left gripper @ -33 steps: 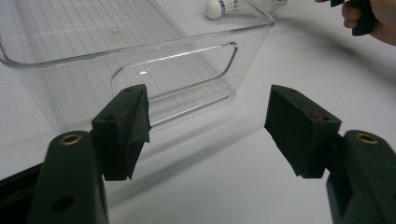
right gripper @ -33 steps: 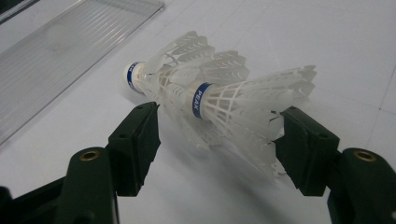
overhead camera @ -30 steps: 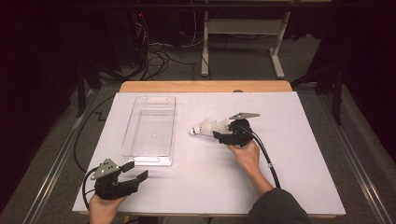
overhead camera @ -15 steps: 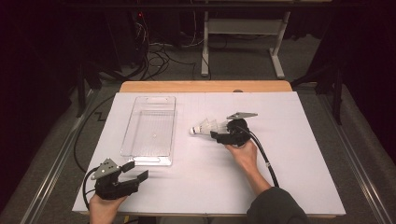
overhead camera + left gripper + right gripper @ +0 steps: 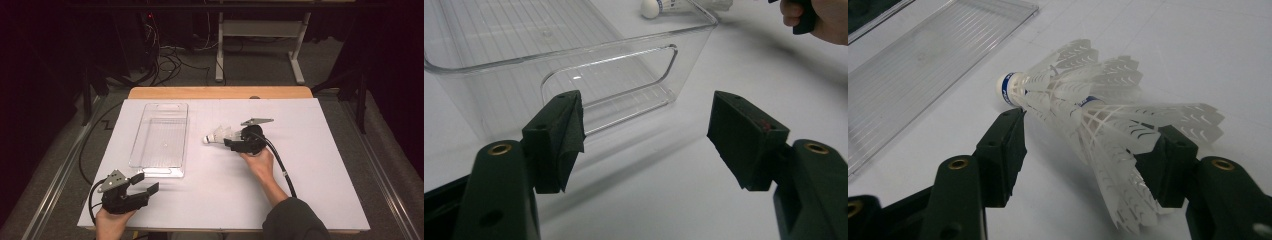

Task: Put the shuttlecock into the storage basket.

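In the high view, a white plastic shuttlecock with a rounded white cork point(image 5: 218, 135) lies on its side on the white table sheet point(image 5: 310, 150), near the centre. Its long axis runs from 9 to 3 o'clock, cork pointing to 9 o'clock at the clear ribbed plastic bin point(image 5: 161, 139). The right gripper point(image 5: 231, 141) straddles the skirt from 3 o'clock. The left gripper point(image 5: 145, 183) hovers low at 7 o'clock, its jaws spread.

In the left gripper view, the left gripper point(image 5: 646, 132) has its jaws wide apart with nothing between them, facing the bin's point(image 5: 574, 60) handle cut-out; the shuttlecock point(image 5: 661, 6) shows at 12 o'clock.

In the right gripper view, the shuttlecock's point(image 5: 1088, 117) lattice skirt flares between the jaws of the right gripper point(image 5: 1088, 150), the blue-banded cork pointing to 10 o'clock. The jaws have just been closing; the right pad meets the skirt, the left stands beside it, not clamped.
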The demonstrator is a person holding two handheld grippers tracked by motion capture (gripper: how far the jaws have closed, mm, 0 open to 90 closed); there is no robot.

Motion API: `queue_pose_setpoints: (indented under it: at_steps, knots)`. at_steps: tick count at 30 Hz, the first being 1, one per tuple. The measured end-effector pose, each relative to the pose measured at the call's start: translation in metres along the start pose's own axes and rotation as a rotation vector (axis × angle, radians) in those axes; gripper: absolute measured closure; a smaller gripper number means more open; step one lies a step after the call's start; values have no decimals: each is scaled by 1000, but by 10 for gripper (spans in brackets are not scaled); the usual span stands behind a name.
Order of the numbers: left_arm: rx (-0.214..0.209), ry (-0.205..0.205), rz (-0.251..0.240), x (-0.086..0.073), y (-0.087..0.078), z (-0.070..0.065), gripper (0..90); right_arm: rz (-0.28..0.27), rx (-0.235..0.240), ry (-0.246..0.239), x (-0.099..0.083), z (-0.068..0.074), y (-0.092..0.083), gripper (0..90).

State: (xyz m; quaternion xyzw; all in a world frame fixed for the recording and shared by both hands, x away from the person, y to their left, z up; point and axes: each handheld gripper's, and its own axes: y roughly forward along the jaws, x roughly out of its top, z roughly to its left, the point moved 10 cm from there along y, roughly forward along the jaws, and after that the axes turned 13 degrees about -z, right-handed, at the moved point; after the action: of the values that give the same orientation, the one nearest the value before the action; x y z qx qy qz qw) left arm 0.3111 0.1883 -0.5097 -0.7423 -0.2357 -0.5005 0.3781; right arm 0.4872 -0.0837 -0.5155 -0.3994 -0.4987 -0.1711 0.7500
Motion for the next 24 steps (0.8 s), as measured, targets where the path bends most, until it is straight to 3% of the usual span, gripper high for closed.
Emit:
queue_pose_setpoints:
  at_steps: [24]
  knots:
    - [-2, 0, -2, 0, 0, 0, 315, 35, 19, -12, 0, 8, 14, 560]
